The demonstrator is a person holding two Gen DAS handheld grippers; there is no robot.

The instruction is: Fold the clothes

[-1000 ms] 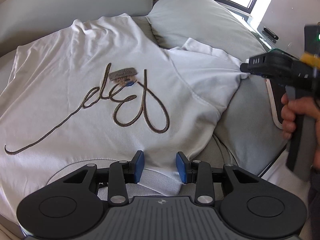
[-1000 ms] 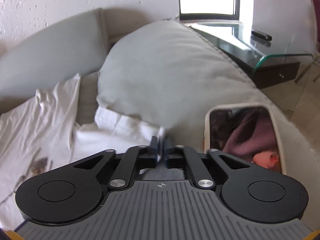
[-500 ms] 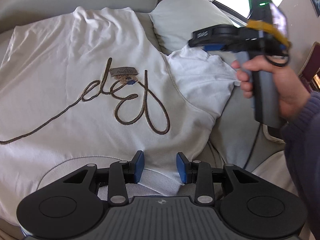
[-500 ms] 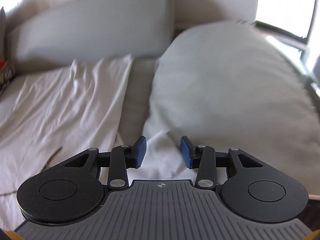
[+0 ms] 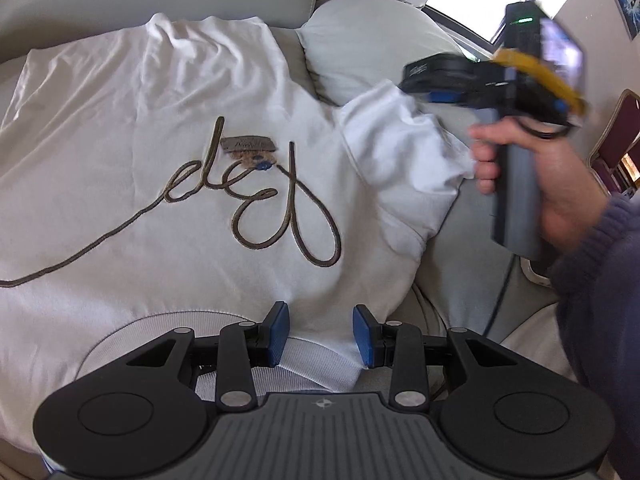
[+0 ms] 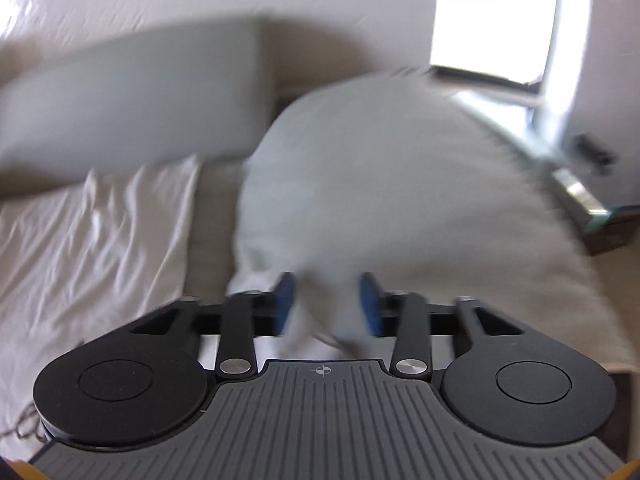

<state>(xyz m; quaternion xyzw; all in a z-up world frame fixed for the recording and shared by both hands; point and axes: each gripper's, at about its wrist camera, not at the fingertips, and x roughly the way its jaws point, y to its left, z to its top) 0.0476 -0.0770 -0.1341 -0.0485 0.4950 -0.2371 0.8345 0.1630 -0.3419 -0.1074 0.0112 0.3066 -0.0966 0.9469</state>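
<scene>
Now, from the left wrist view, the white sweatshirt (image 5: 168,184) with brown script embroidery lies spread face-up over the sofa, its ribbed hem bunched beneath the left gripper (image 5: 320,334), whose blue pads stand apart above the rib without pressing it. A second ago the right gripper (image 5: 434,96) was pinching the sleeve (image 5: 400,152) out at the garment's right side; it has since let go and swung up and inward, gripped by a person's hand (image 5: 552,184), and the sleeve now rests folded in across the shoulder against the grey pillow (image 5: 372,40).

From the right wrist view, blurred by motion, the right gripper's jaws are opening, with only the pillow (image 6: 400,180) behind them and no cloth between. Where fabric was clamped a second ago, nothing is held. That likely completes the first sleeve fold, leaving the other sleeve and the body.
</scene>
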